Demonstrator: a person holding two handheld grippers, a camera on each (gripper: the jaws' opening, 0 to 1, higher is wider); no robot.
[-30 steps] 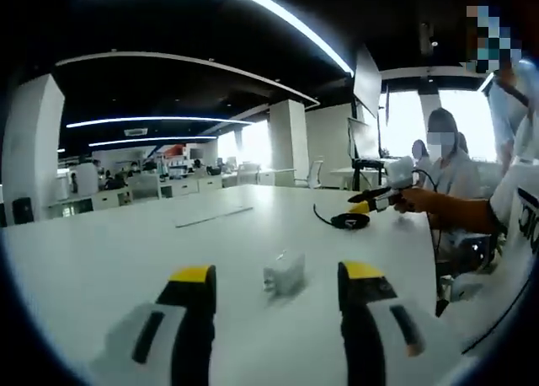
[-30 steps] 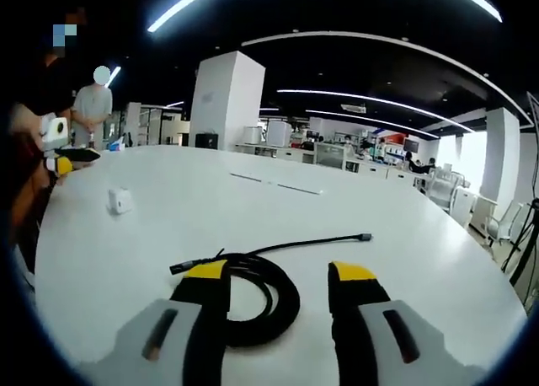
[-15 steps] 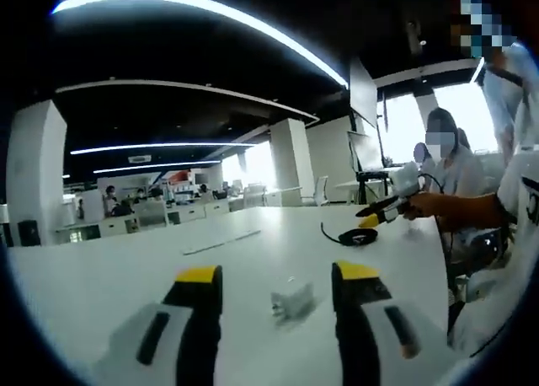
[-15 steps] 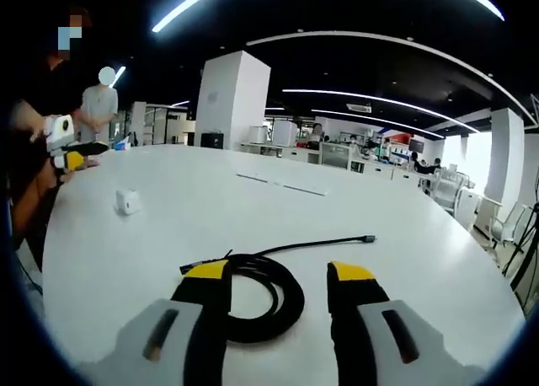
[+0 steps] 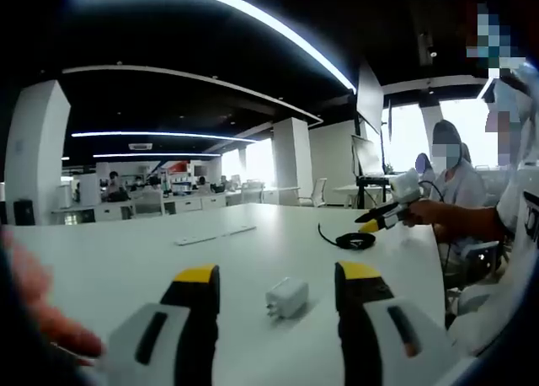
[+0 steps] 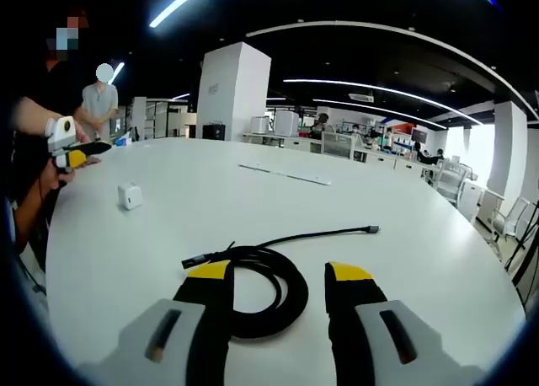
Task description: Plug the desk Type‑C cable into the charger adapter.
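Cable coiled, plug end rightward

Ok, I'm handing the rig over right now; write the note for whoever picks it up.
Left gripper: open, empty, jaws either side of the white charger adapter, which lies on the white table, not gripped.
Right gripper: open, empty, low over the coiled black Type-C cable; one cable end stretches out across the table beyond the coil.
Adapter and cable lie well apart on the table.
Done: nothing gripped, nothing plugged.
Left: grip the adapter, pick up a cable end, bring them together and push the plug in. Which face holds the adapter's port cannot be told from here.
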